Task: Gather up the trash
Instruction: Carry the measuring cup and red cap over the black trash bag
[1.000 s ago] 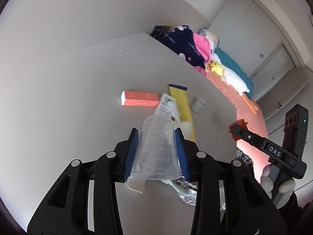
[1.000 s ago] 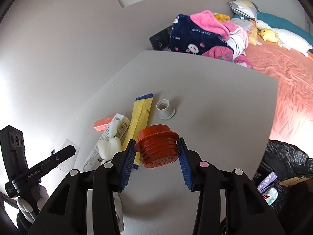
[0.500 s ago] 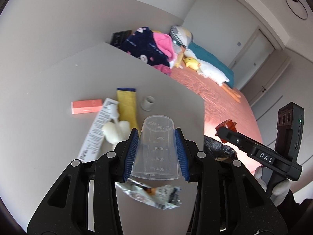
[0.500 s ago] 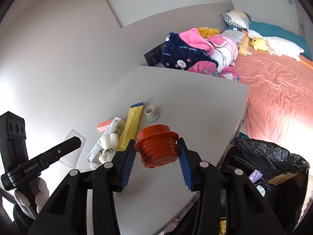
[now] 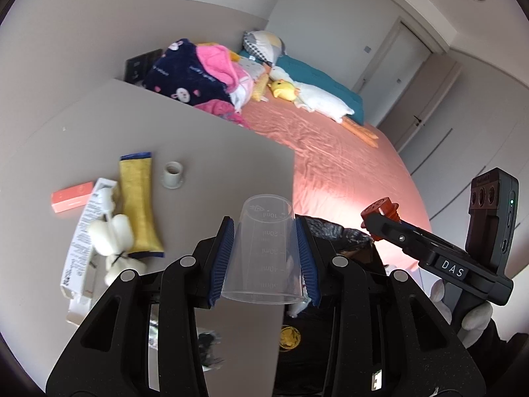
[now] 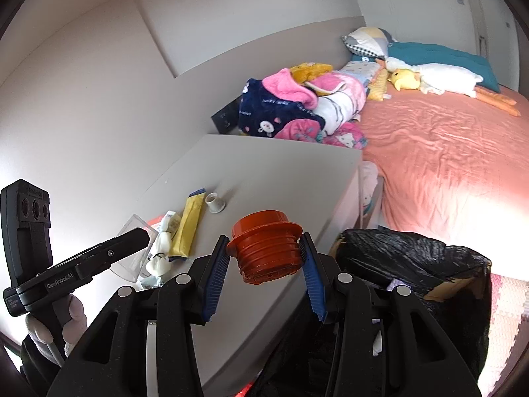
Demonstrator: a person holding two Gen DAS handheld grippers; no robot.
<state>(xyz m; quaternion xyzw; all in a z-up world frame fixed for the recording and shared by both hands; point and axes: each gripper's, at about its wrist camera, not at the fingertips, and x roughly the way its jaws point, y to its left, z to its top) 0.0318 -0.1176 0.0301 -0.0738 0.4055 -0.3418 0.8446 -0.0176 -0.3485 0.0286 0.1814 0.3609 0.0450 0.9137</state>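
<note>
Both tools have swung off the tabletop (image 6: 284,172) toward the black trash bag (image 6: 413,251) beside it since a second ago. Left tool (image 5: 264,258) pinches a clear measuring cup (image 5: 264,258) by its sides, near the bag's rim; right tool (image 6: 266,259) clamps an orange threaded cap (image 6: 266,248) at the tabletop's edge, short of the bag, likely so both drop together. A yellow sachet (image 5: 139,198), small white cap (image 5: 173,173) and coral box (image 5: 71,197) lie uncollected.
</note>
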